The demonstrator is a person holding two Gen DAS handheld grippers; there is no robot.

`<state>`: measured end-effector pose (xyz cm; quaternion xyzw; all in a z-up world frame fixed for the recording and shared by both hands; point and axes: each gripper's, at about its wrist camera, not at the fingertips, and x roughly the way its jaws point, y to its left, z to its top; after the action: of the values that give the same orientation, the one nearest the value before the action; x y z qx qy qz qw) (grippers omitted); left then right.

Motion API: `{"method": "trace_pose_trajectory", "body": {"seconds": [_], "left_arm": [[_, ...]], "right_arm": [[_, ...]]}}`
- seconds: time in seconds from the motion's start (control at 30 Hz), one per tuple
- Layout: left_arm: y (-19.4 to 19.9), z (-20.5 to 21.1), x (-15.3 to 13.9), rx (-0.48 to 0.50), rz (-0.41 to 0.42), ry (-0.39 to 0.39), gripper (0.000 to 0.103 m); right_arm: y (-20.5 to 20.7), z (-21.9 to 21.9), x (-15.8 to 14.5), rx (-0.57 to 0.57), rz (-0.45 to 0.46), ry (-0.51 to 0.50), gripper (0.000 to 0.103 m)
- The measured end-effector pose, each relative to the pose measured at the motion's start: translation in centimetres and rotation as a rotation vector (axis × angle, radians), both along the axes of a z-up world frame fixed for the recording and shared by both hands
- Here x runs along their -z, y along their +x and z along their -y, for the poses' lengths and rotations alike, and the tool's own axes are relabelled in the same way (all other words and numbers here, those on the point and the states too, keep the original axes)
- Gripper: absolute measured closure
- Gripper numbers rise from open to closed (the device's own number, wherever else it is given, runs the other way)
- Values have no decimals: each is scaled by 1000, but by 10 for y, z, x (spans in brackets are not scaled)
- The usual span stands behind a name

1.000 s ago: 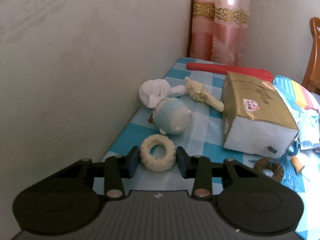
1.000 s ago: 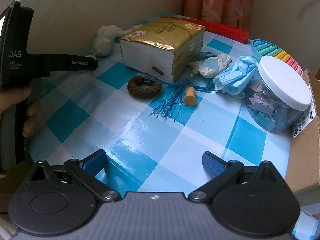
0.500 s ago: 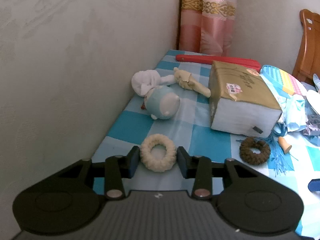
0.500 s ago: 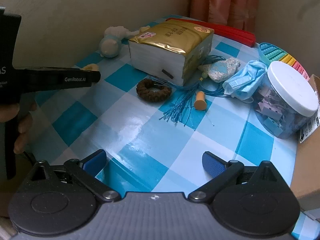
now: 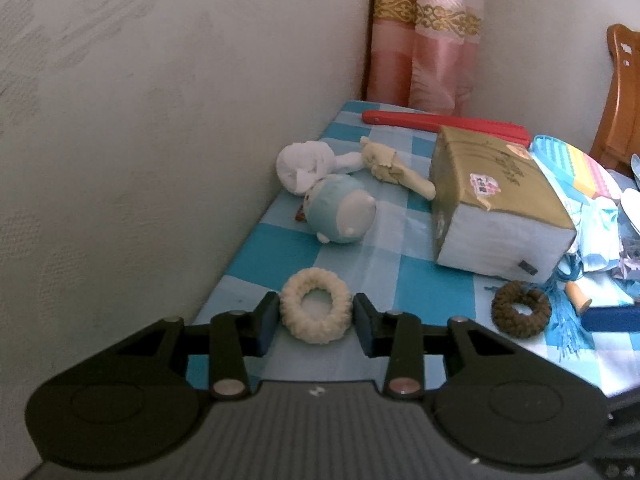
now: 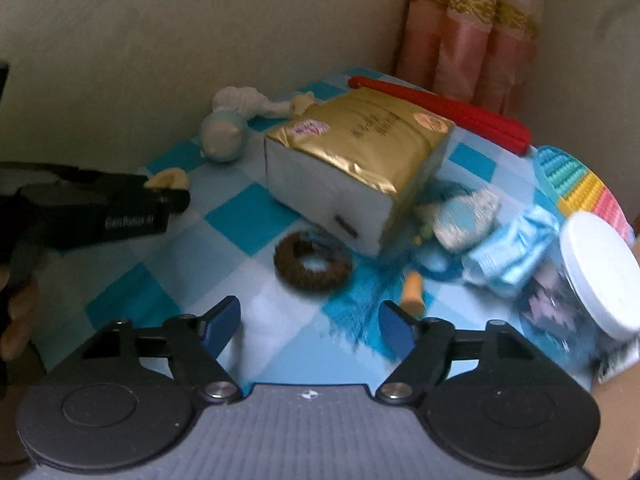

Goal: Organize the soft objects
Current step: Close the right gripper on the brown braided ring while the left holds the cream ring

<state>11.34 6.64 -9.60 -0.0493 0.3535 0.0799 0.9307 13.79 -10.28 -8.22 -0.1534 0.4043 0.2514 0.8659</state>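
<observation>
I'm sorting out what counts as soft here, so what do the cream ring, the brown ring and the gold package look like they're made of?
Cream ring: probably fuzzy knitted or plush yarn, matte, with a ribbed, nubby surface.
Brown ring: apparently the same kind of looped yarn, darker and coarser-looking.
Gold package: glossy crinkled foil-like plastic wrap with bright glints; the white end suggests stacked tissue, though that is uncertain.
</observation>
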Motion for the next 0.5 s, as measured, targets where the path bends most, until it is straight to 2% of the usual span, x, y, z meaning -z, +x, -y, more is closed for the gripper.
{"method": "trace_pose_trajectory", "body": {"seconds": [0.1,0.37,0.5], "left_arm": [[1,1,0,0,0,-3,64],[2,0,1,1,1,0,64],[2,0,1,-3,5,-1,63]], "right_arm": [[9,-7,3,-4,2,7,27],[23,-15,7,28,-3,38,28],[25,-15,6,58,4,40,36]]}}
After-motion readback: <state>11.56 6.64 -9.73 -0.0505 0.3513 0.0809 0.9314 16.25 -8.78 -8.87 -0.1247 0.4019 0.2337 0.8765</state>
